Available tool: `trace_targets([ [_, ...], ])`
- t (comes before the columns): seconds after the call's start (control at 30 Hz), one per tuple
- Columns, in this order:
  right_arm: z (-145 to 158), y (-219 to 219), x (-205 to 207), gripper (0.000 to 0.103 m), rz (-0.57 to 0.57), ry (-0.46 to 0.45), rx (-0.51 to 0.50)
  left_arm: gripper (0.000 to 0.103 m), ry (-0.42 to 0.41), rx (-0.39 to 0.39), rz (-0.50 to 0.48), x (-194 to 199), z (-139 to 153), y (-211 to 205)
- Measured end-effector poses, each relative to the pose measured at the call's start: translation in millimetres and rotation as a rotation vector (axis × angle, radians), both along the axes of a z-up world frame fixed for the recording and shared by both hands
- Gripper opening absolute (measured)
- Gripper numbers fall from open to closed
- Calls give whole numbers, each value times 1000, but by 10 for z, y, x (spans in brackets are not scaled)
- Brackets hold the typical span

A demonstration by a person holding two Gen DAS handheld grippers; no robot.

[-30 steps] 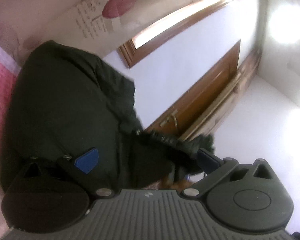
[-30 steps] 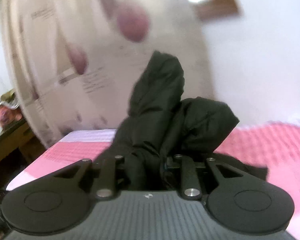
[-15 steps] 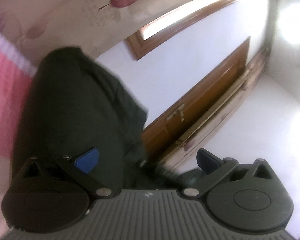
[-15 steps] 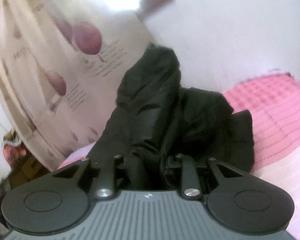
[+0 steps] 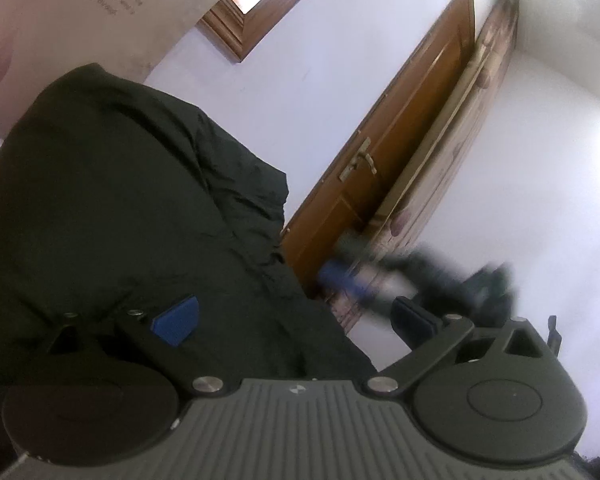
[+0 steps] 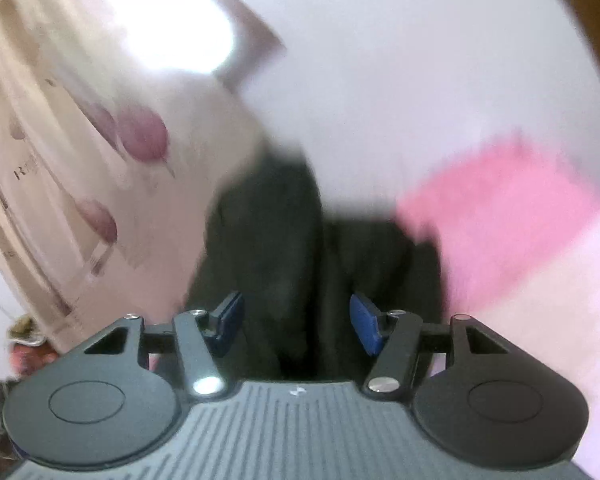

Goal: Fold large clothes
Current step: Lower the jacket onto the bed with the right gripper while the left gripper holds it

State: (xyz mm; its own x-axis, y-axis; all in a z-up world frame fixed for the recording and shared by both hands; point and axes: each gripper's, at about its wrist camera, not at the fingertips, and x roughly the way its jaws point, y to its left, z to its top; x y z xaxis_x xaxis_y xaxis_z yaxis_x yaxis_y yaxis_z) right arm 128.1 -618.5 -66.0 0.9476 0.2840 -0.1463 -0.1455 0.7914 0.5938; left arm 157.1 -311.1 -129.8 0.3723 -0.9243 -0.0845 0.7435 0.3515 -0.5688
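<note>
Bulging up in a dark heap, the black garment fills the left side of the left wrist view and, in the blurred right wrist view, sits just ahead of the tool, beside the pink bedspread that seems to carry it. Which edge of the bed it lies toward cannot be told.

The right gripper stands with its blue pads spread, cloth showing between them but not pinched. The left gripper is wide too, one blue pad set against the fabric, the other out in open air before the wooden door. A smeared dark-and-blue shape near that door may be the other tool, though this is too blurred to settle.

Neither tool appears to hold the garment, so the fold looks unfinished, with the cloth lumpy rather than flat. The risk from here is a hasty grab: closing on a thick bunched layer could catch several plies at once and drag the whole heap across the bedspread, or toward the patterned curtain, spoiling any crease made.
</note>
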Motion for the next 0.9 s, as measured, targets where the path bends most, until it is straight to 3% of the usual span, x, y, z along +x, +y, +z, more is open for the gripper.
trace_targets([
  [0.1, 562, 338, 98, 58, 67, -77, -199, 103, 0, 7, 7, 30, -19, -21],
  [0.2, 841, 844, 445, 55, 177, -85, -381, 103, -4, 19, 10, -7, -14, -10],
  [0.27, 827, 1116, 761, 51, 189, -49, -528, 103, -14, 33, 10, -19, -39, -11],
  [0.37, 580, 1152, 1254, 46, 105, 86, -615, 103, -24, 32, 17, -17, -77, 7],
  [0.43, 294, 1056, 1482, 42, 70, 199, -606, 95, -23, 21, 20, 5, -124, 35],
  [0.5, 45, 942, 1541, 42, 57, 233, -514, 87, -7, 4, 33, 40, -174, 69],
  [0.7, -288, 815, 1599, 42, 30, 232, -410, 60, 66, -26, 61, 168, -300, 143],
  [0.9, -441, 812, 1587, 42, 3, 194, -457, 48, 109, 17, 60, 233, -306, 114],
])
